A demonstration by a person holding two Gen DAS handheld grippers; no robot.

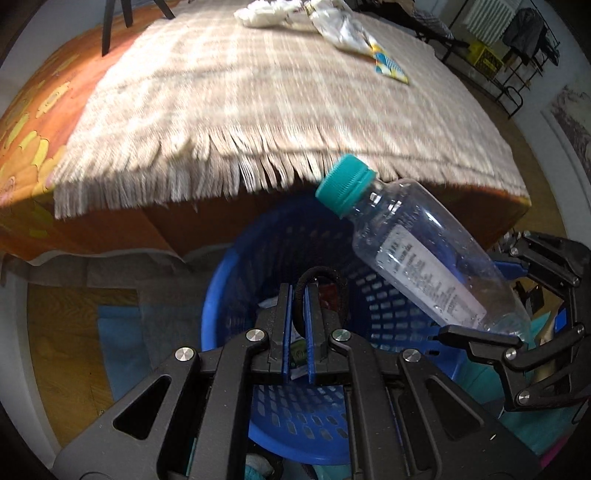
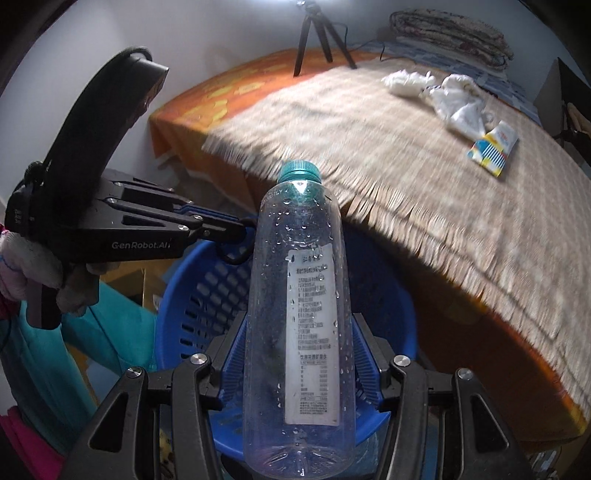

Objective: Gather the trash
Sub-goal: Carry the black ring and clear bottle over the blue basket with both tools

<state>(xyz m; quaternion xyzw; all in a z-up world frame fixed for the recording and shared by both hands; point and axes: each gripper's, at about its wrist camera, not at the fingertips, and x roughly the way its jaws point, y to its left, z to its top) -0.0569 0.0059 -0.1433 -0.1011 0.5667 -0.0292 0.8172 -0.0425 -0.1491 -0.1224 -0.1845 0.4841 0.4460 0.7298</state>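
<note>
A clear plastic bottle (image 2: 299,317) with a teal cap is clamped in my right gripper (image 2: 299,343), held over a blue perforated basket (image 2: 192,295). In the left wrist view the bottle (image 1: 424,251) slants over the basket (image 1: 388,310), with the right gripper (image 1: 517,332) at its base. My left gripper (image 1: 298,291) is shut on a black elastic loop (image 1: 325,280) above the basket's opening; it also shows in the right wrist view (image 2: 240,229). Some scraps lie inside the basket.
A bed with a fringed beige blanket (image 1: 258,96) stands behind the basket. Crumpled white wrappers (image 2: 458,99) and a striped packet (image 2: 491,147) lie on it. A tripod (image 2: 317,33) stands at the bed's far side. A black rack (image 1: 517,48) stands at the far right.
</note>
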